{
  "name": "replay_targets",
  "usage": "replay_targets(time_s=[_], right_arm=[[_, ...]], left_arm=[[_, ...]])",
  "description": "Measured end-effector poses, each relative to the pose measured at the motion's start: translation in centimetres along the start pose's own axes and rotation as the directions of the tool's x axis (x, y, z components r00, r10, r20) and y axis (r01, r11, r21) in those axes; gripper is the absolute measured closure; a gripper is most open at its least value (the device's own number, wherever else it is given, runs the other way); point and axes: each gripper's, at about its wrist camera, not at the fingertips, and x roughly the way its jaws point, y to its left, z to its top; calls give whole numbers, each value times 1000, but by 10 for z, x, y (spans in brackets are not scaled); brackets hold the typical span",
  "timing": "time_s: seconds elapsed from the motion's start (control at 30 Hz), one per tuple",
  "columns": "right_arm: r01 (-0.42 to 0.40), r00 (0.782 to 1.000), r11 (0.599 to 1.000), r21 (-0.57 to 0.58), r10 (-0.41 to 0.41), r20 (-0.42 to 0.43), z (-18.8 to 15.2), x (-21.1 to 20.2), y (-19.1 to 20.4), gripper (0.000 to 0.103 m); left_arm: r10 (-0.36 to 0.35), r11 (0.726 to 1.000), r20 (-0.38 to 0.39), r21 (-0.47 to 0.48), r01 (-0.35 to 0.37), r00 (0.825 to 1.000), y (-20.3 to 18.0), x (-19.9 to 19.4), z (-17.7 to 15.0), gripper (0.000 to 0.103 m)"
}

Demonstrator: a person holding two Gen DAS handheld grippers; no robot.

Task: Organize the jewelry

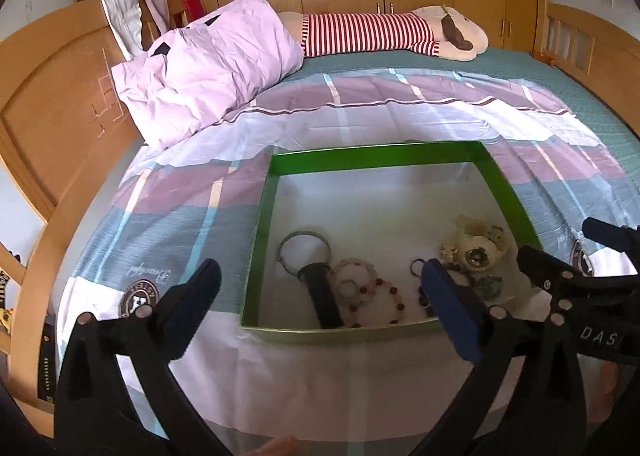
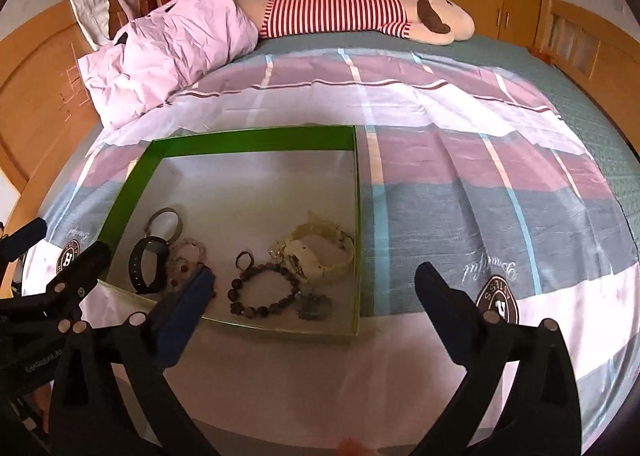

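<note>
Both the left gripper (image 1: 320,284) and right gripper (image 2: 316,284) hover spread and empty before the green box (image 2: 256,139), where the bracelets (image 2: 262,290) and watches (image 2: 320,256) all lie clustered, fitting either sorting underway or gathering finished

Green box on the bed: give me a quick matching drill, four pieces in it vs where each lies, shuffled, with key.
Things:
1. silver bangle
2. black wristband
3. dark bead bracelet
4. cream watch

Places in the green box:
A. by the right wall
B. near the front wall, middle
C. left side, the farther of the two there
D. left side, close to the front corner

Pairs: 1-C, 2-D, 3-B, 4-A
</note>
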Motion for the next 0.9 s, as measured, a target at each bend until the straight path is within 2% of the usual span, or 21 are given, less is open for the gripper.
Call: replay_targets(time_s=[0.13, 0.37, 0.9], right_arm=[[18, 1000, 1000, -15, -18, 4, -1, -1, 2, 3], [10, 1000, 1000, -16, -10, 5, -2, -2, 2, 3], [18, 1000, 999, -28, -18, 2, -2, 1, 2, 3]], left_arm=[[11, 1000, -9, 4, -11, 1000, -1, 2, -1, 2], [-12, 1000, -34, -23, 12, 999, 4, 4, -1, 2], [-7, 1000, -42, -25, 6, 999, 4, 7, -3, 2]])
